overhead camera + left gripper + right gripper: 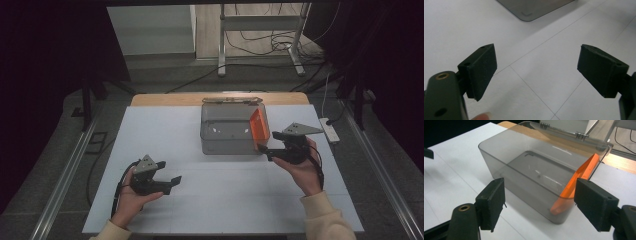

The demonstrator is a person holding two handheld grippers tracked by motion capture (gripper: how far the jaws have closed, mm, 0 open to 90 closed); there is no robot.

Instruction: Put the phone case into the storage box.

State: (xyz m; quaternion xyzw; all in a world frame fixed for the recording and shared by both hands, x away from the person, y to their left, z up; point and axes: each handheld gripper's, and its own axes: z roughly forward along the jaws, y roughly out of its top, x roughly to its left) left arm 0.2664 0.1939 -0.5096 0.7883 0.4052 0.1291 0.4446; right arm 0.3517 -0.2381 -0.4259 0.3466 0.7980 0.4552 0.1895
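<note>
Both pairs of jaws stand wide apart with nothing between them: the right gripper [264,148] gapes just off the near right corner of the box, and the left gripper [172,182] hangs spread over bare table, well away from it. Biggest thing on show is the white table [150,135], its top crossed by faint seam lines, a strip of bare wood along the far edge. On it, centre and toward the far side, sits the smoky clear plastic box [227,142], lid hinged back behind it and lying flat on the wood. Inside the box, leaning on edge against the right-hand wall, is a flat orange piece [259,127], tilted, its low end down in the near right corner. In the right gripper view the box [524,172] sits straight ahead beyond the two black pads, and the orange piece [579,177] runs up the wall close to the right-hand pad [595,203], seen through the plastic and not touched by it. In the left gripper view a rounded corner of the box [529,12] peeks in at the top, far past the pads. Each gripper is held in one of the person's hands, cream sleeves at the bottom edge.
</note>
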